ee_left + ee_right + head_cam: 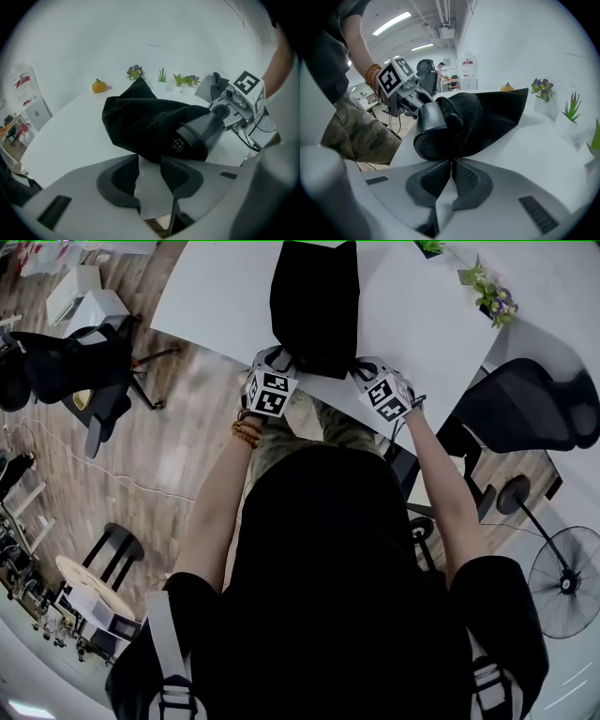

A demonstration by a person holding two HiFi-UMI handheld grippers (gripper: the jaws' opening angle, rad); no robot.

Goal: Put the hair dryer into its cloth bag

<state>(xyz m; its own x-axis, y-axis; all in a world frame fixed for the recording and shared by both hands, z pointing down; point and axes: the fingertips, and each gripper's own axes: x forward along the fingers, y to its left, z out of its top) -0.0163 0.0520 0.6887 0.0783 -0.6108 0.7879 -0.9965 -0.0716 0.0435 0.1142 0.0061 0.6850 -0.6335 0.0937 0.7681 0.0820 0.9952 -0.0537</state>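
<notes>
A black cloth bag (pixel 314 301) lies on the white table (pixel 216 296), its mouth toward the near edge. The black hair dryer (pixel 199 136) sits in that mouth, its round rear grille (pixel 433 140) sticking out. My left gripper (pixel 150 158) stands at the mouth's left side. Its jaws are apart with bare table showing between the pads, and the bag's hem lies just past the tips. My right gripper (pixel 452 161) is shut on the bag's hem at the right side, under the dryer. In the head view the left gripper (pixel 281 367) and right gripper (pixel 367 371) flank the mouth.
Small potted plants (pixel 492 296) and an orange ornament (pixel 98 86) stand along the table's far side. A black office chair (pixel 534 409) and a floor fan (pixel 567 582) are to the right, and another chair (pixel 75 371) is on the left. The table's near edge runs right under the grippers.
</notes>
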